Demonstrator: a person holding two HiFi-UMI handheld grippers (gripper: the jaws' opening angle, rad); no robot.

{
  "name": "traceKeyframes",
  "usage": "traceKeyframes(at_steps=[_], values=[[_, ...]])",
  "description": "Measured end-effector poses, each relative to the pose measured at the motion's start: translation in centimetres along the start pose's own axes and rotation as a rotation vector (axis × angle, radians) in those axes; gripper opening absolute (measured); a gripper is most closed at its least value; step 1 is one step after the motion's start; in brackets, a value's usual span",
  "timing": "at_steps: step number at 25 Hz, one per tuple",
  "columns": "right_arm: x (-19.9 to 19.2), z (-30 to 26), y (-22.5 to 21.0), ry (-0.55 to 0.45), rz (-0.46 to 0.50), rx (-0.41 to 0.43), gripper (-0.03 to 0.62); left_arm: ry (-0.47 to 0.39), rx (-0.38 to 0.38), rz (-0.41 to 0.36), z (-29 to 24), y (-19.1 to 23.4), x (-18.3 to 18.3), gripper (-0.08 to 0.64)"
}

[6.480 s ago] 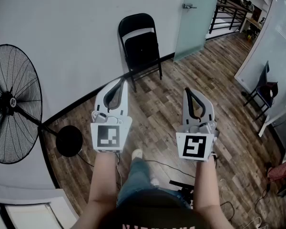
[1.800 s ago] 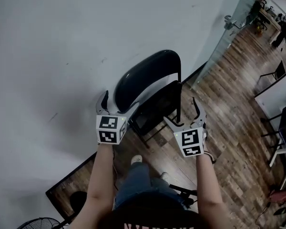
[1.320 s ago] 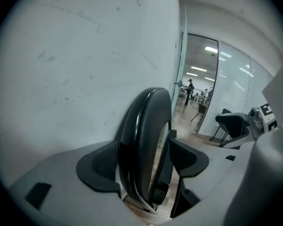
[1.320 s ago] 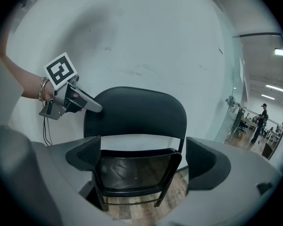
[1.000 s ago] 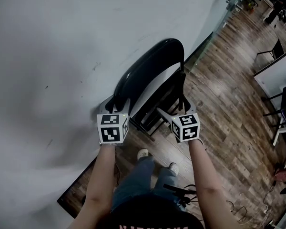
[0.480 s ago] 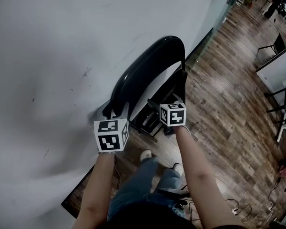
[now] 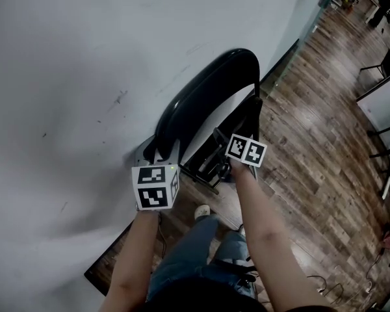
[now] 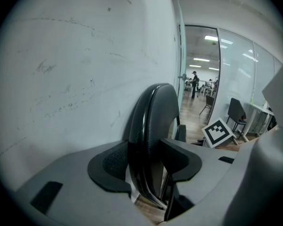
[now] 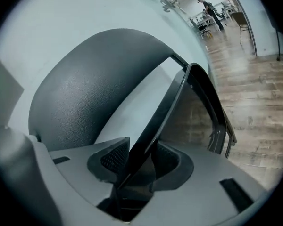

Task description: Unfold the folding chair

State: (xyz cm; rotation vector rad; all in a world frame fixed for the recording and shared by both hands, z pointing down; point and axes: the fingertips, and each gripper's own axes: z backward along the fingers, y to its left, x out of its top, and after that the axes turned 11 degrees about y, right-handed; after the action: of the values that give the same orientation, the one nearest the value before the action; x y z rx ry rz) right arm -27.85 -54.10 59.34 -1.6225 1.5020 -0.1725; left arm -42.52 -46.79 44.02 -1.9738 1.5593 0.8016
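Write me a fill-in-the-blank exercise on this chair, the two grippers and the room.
1. The folded black chair leans against the white ____.
2. The left gripper is clamped on the chair's curved ____.
3. The right gripper pinches the thin edge of the chair's ____.
4. The floor is laid with ____ planks.
Missing words: wall; backrest; seat; wood. The right gripper's jaws have just been closing, with that edge between them.
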Motion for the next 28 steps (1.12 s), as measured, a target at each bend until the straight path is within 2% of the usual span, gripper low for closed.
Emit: traceKeyframes(at_steps=[5,11,20,22,25,28], values=[[0.0,0.4,-0.2,-0.028,-0.027,-0.011,0.140,0.020,0.004,0.015,-0.1,0.0,0.0,0.198],[-0.5,1.8,-0.8,-0.066,-0.075,0.037,0.124,0.036,-0.004,0.017,0.1,-0.3,-0.2,0.198],[-1.5,5.2,-2.0,-0.086,-0.127,0.079,0.114,0.047,-0.029,0.014,2.1,-3.7,-0.6,0.198],[-1.7,6.0,-2.3,-0.084,-0.123,0.085,0.114,0.061,-0.056,-0.007,2.6,-4.8,-0.8,0.198],[-2.0,7.1,-2.8,-0.091,-0.125,0.084,0.115,0.085,-0.092,-0.083,3.5,-6.5,-0.9,0.201],[-2.5,8.2,-3.3,-0.083,-0.130,0.079,0.118,0.044,-0.111,-0.125,4.4,-8.3,0.9,0.252]])
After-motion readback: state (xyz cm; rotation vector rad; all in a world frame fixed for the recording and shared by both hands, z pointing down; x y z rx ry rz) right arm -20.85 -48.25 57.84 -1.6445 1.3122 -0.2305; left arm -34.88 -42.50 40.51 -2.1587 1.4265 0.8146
